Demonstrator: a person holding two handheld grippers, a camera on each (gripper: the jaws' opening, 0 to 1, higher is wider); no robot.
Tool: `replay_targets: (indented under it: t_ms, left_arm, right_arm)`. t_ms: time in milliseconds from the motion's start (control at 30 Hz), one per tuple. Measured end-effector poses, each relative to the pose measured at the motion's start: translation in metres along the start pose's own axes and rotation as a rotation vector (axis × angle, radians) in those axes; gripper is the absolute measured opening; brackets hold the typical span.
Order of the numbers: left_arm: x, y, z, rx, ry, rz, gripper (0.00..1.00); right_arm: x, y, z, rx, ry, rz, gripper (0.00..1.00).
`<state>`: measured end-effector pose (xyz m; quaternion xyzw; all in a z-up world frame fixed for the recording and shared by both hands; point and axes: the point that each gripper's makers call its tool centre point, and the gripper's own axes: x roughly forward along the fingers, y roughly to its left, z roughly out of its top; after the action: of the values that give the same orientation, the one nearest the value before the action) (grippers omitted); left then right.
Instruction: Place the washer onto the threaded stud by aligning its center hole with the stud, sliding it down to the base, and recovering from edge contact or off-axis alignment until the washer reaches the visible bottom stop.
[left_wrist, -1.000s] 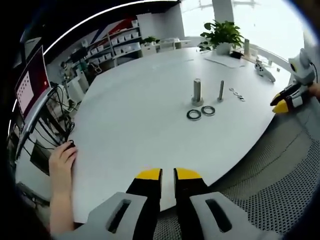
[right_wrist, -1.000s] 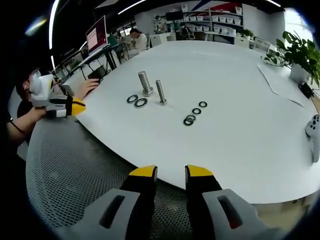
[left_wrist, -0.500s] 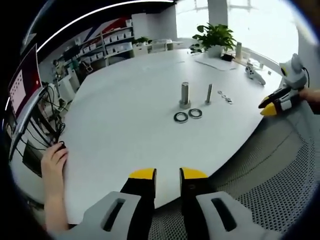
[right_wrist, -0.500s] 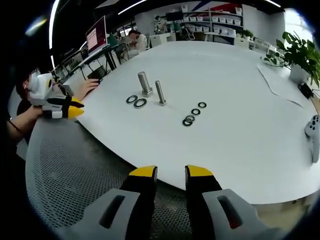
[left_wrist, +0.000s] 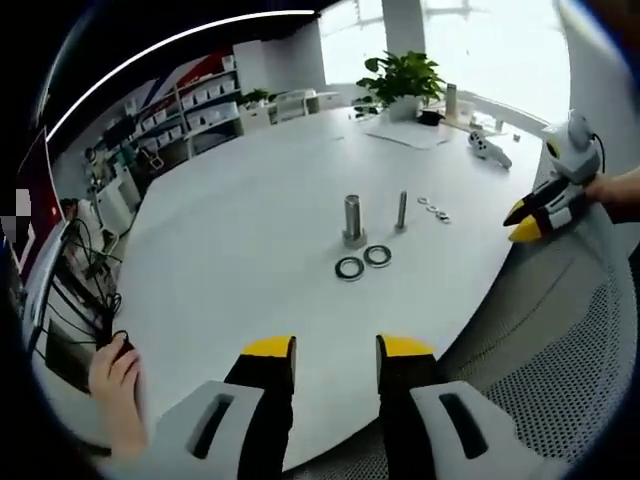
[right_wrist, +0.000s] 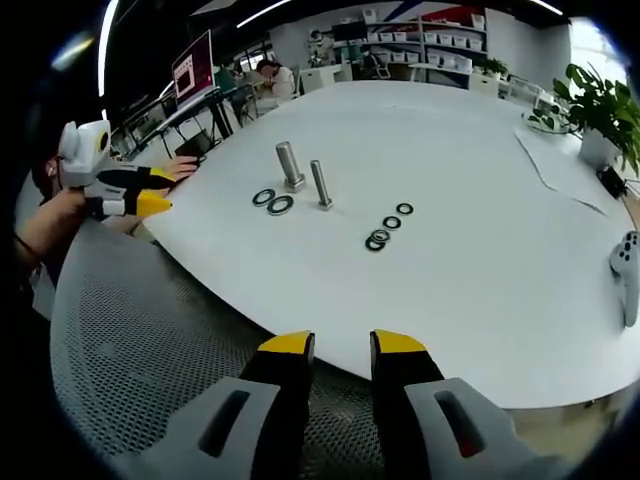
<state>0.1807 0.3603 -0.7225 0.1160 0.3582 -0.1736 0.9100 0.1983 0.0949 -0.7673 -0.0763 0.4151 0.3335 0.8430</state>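
**Washers flat on the table, both grippers back at the edge**

I see two dark ring washers (left_wrist: 363, 262) lying flat, just in front of the thick threaded stud (left_wrist: 353, 221), which stands upright beside a thinner stud (left_wrist: 401, 212). Smaller washers (right_wrist: 385, 229) lie in a row further along; I can't tell whether they touch. My left gripper (left_wrist: 335, 352) has its jaws spread wider than a second ago, and holds nothing. My right gripper (right_wrist: 344, 346) is unchanged, jaws parted and empty, short of the white table (right_wrist: 480, 270).
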Motion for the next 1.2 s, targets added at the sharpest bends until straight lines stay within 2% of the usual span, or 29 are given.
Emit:
replay_targets:
  t_ms: [167,333,667,1200]
  left_arm:
    - [0.006,-0.004,0.002,0.032,0.015,-0.031,0.36]
    - [0.011,-0.007,0.002,0.118,0.032,-0.037,0.36]
    - [0.022,-0.009,0.002,0.146,0.068,-0.086,0.37]
    - [0.047,-0.018,0.001,0.21,0.16,-0.225,0.39]
  right_arm:
    - [0.0,0.0,0.0,-0.002,0.002,0.002,0.25]
    - [0.0,0.001,0.0,-0.003,0.004,0.003,0.25]
    - [0.0,0.001,-0.001,-0.005,0.008,0.004,0.25]
    - [0.0,0.001,0.0,-0.01,0.009,0.006,0.25]
